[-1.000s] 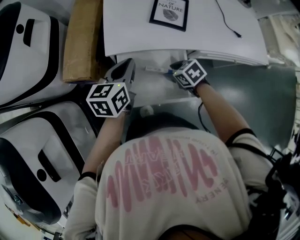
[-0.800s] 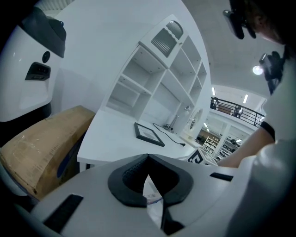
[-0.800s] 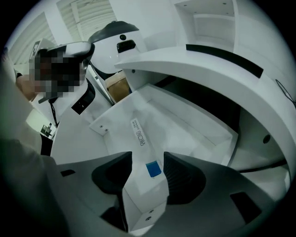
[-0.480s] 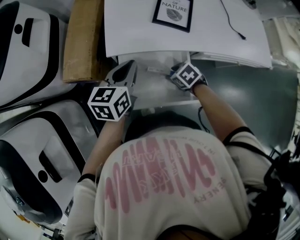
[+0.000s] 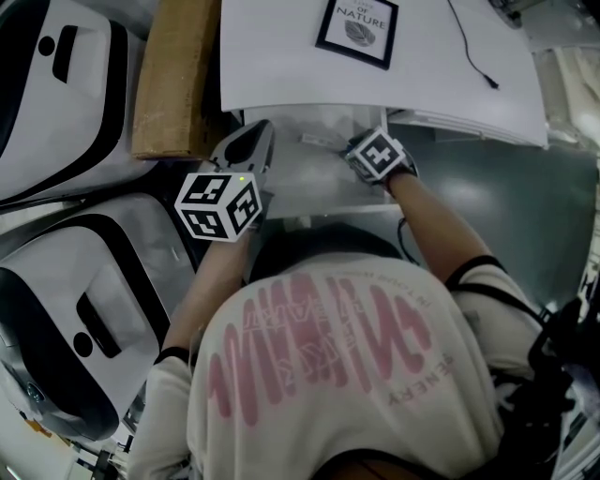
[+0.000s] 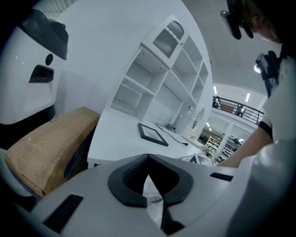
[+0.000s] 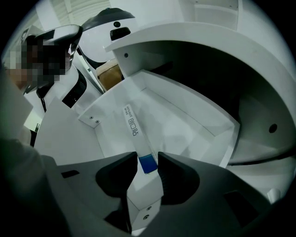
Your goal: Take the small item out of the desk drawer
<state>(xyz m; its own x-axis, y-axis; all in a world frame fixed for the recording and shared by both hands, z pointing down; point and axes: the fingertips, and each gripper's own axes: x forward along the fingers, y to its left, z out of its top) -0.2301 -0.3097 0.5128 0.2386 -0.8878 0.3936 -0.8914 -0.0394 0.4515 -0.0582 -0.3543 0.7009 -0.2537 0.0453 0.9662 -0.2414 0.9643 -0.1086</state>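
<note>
Drawer point(image 7: 185, 125) of the white desk point(image 5: 281, 56) stands pulled out, and the small item point(image 7: 134, 127) lies flat on its bare floor. It is a slim white packet with dark print along it and a blue end. The right gripper point(image 7: 148, 157) points steeply down into the drawer. Its jaws have just been closing, and they now sit against both sides of the packet's blue end, pinching it while the rest of the packet rests on the drawer floor.

In the head view this gripper shows at the far end of the person's outstretched right arm, its marker cube point(image 5: 377, 153) over the open drawer.

The left gripper point(image 6: 148, 157) is held just beside the drawer's left side, near the desk edge, aimed slightly downward across the desktop. Its jaws are pressed together at the tips. A white printed slip point(image 6: 151, 201) shows in the gap behind the tips, and I cannot tell whether it is gripped.

On the desktop lies a dark picture frame point(image 5: 357, 28), with a thin black cable point(image 5: 472, 47) to its right. A brown cardboard box point(image 5: 178, 80) sits just beside the desk's left edge.
</note>
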